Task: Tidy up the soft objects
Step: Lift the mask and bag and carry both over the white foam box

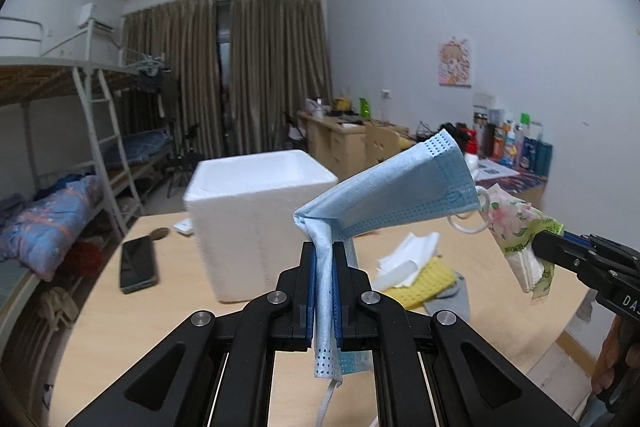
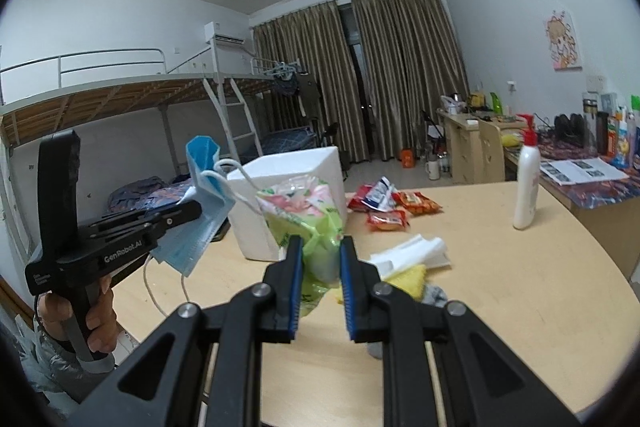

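Clamped between the left claw's (image 1: 324, 267) pads is a folded blue face mask (image 1: 392, 187), lifted clear of the bench (image 1: 168, 311), its ear loop dangling. Beside it the right claw (image 2: 320, 263) is pinched on a floral tissue pack (image 2: 304, 215) in green wrap, also held in the air. Both hang near the open white foam box (image 1: 256, 211) standing toward the bench's far left edge, which looks like the likely bin. Still lying near the middle of the bench are white tissues (image 1: 408, 259), a yellow cloth (image 1: 424, 283) and a grey sock (image 1: 452, 299), so I judge the sorting only partly done.
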`<act>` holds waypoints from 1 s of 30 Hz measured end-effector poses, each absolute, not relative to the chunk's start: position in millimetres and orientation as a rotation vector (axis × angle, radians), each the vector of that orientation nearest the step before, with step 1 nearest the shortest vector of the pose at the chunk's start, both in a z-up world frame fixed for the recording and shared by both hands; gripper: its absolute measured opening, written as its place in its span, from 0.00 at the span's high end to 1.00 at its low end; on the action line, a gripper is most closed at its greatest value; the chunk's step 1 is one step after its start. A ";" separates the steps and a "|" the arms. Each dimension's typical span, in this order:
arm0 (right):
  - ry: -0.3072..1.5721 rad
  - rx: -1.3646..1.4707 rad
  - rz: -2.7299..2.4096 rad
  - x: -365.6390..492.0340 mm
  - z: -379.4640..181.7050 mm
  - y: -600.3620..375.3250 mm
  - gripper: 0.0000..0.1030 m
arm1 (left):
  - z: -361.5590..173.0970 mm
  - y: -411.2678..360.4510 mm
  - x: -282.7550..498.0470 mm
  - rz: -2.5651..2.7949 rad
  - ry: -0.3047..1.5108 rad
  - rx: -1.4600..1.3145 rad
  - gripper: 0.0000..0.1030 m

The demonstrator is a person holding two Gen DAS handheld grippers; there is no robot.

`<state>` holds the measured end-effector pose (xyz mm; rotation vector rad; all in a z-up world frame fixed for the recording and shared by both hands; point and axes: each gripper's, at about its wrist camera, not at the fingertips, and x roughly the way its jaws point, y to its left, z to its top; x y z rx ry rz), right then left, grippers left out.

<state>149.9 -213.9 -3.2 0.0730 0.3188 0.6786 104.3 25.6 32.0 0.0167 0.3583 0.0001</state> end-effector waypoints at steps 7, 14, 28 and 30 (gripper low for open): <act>0.299 0.055 0.721 152.4 6.7 -192.3 0.79 | 45.3 46.0 97.2 0.050 0.340 0.000 0.93; 0.296 0.032 0.760 163.1 17.9 -168.5 0.79 | 59.0 64.8 91.4 0.086 0.318 -0.008 0.93; 0.296 -0.011 0.799 193.7 39.5 -132.1 0.79 | 82.5 96.8 121.1 0.108 0.333 -0.048 0.93; 0.294 -0.024 0.804 197.6 43.7 -125.2 0.79 | 86.4 99.2 129.3 0.097 0.345 -0.051 0.93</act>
